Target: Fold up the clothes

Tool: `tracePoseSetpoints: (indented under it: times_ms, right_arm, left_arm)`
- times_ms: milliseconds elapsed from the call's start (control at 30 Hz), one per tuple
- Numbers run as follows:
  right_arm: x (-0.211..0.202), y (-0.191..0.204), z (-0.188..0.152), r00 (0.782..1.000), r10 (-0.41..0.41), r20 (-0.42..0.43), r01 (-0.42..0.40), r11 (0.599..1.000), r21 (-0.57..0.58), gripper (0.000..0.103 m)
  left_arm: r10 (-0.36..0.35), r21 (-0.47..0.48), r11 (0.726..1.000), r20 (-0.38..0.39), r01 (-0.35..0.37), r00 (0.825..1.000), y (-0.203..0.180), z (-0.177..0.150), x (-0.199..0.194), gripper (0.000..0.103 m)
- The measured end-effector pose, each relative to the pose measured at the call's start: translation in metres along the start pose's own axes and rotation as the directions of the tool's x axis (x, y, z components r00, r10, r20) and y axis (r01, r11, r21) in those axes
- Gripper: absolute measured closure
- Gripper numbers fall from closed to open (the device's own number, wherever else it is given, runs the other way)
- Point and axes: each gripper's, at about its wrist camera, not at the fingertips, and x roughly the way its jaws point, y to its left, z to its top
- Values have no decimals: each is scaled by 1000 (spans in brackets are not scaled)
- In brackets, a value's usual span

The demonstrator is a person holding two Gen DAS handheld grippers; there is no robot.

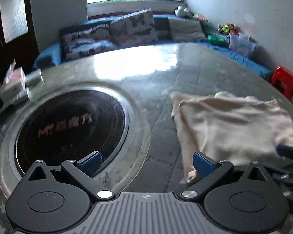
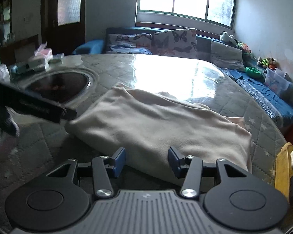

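A cream garment lies folded into a rough rectangle on the quilted table cover. In the right wrist view its near edge sits just beyond and below my right gripper, whose blue pads stand apart without pressing on the cloth. In the left wrist view the garment is to the right. My left gripper is wide open over the table cover, its right pad beside the garment's near left corner. The left gripper's blurred dark tip shows at the garment's left corner. A blue finger of the right gripper shows at the far right.
A round dark cooktop is set into the table left of the garment. Small boxes are stacked at the table's far left. A sofa with butterfly cushions runs behind, a red stool stands right, and a yellow object is at the right edge.
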Motion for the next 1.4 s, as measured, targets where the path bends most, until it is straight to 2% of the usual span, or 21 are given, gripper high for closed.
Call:
tracePoseSetpoints:
  times_ms: [100,200,500,533,600,667,733,767,833,900,1033,1100,1400]
  right_arm:
    - [-9,-2,1,1000,7,11,-7,1000,6,54]
    - [-7,-4,-1,1000,2,-15,-2,1000,6,54]
    - [-9,1,-3,1000,2,-25,-1,999,38,46]
    - [-9,1,-3,1000,1,-25,0,999,47,44]
    - [-10,0,-4,1000,-9,-24,10,998,68,30]
    - [-11,0,-5,1000,-16,-23,18,996,91,29]
    - [-11,1,-5,1000,-21,-23,24,993,112,24]
    - [-12,1,-5,999,-23,-23,26,992,121,18]
    - [-14,4,-5,999,-35,-14,36,991,132,17]
    - [-15,7,-5,999,-40,-10,41,989,139,11]
    - [-19,12,-5,997,-76,3,74,986,152,7]
    - [-20,12,-5,996,-86,0,85,981,172,0]
    - [-21,12,-14,994,-108,-27,111,972,207,0]
  left_arm:
    - [20,-10,1000,-28,-20,999,5,-4,9,2]
    - [26,-22,999,-52,-27,998,9,-8,12,2]
    - [-26,-28,999,-27,25,999,8,-14,-10,2]
    - [-32,-26,999,-24,31,999,7,-16,-13,2]
    - [-47,-23,999,-16,46,999,6,-18,-19,0]
    - [-65,-19,998,-9,65,998,4,-19,-25,0]
    - [-75,-14,997,1,75,997,2,-20,-31,0]
    - [-80,-7,997,7,80,997,1,-21,-34,0]
    - [-84,10,996,23,84,996,-3,-23,-40,0]
    - [-89,25,996,34,88,995,-6,-24,-45,0]
    - [-91,37,995,50,90,995,-9,-27,-53,0]
    - [-93,37,995,53,91,994,-9,-29,-56,0]
    - [-88,30,996,51,86,995,-9,-38,-61,0]
